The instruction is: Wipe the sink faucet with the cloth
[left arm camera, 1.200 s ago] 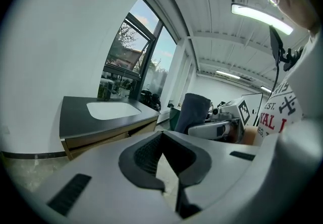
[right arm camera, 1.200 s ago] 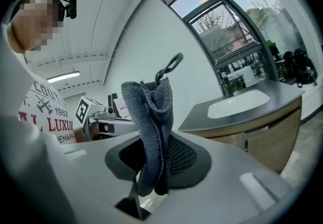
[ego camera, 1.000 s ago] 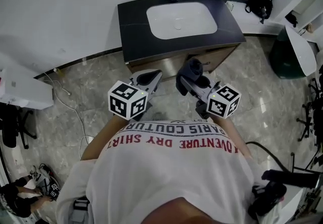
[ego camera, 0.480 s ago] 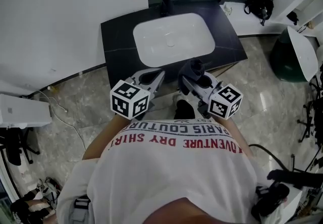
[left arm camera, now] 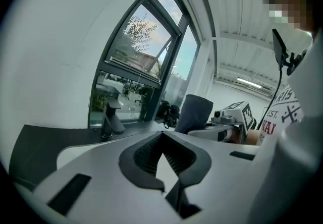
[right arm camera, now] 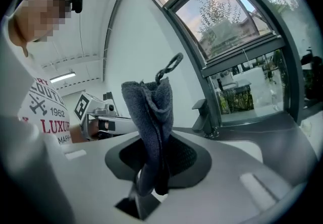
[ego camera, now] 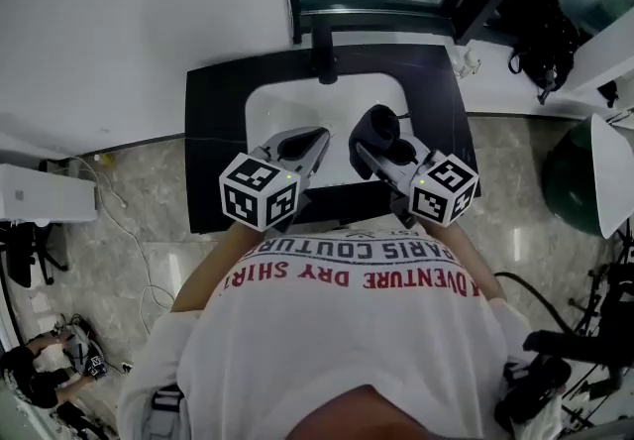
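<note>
The right gripper (ego camera: 369,146) is clamped on the dark cloth (ego camera: 381,127), upright above the sink (ego camera: 265,111) — well short of the faucet (ego camera: 323,52). The left gripper (ego camera: 305,144) hovers beside it, jaws together and empty.

The person stood with both grippers held out in front of the chest, side by side and near each other. The left gripper (ego camera: 302,144) had its jaws together, nothing between them. The right gripper (ego camera: 371,136) was clamped on a cloth (right arm camera: 150,117) that stood up from its jaws. The bare left forearm (ego camera: 205,270) angled inward.
</note>
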Available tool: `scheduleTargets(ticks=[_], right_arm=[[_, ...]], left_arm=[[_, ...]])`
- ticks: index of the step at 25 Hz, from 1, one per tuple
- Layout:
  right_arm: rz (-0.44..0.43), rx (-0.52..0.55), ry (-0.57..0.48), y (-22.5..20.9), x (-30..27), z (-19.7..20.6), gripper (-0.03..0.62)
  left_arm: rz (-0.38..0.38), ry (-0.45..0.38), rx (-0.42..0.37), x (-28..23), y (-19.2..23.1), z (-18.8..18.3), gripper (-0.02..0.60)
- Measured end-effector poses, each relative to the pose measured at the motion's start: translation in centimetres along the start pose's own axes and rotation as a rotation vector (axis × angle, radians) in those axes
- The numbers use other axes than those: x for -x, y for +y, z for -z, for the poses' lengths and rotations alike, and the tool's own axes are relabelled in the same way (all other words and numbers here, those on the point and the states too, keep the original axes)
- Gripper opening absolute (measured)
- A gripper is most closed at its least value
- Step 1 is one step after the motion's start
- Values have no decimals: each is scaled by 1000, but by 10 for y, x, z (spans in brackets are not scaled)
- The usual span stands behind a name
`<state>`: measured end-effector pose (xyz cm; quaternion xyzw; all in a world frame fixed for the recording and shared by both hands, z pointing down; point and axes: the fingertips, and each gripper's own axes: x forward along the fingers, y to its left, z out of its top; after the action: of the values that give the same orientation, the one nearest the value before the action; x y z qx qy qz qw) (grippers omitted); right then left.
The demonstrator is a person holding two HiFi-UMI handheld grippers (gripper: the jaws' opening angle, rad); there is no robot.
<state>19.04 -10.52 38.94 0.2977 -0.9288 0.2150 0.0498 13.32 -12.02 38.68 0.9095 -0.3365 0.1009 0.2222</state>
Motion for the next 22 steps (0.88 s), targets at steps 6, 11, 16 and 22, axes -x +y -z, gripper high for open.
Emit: scheduleTargets(ticks=[6, 11, 16, 22], right_arm=[[-66, -2, 3, -17, -22, -19, 81], [-90, -22, 18, -21, -39, -22, 82], [-70, 16, 54, -32, -52, -24, 81], [10, 234, 93, -55, -72, -46, 81]], left_arm=[[-70, 6, 13, -10, 25, -15, 2], [-79, 18, 14, -10, 41, -24, 2], [-68, 27, 25, -14, 59, -26, 2], [-70, 32, 48, -14, 80, -19, 2]])
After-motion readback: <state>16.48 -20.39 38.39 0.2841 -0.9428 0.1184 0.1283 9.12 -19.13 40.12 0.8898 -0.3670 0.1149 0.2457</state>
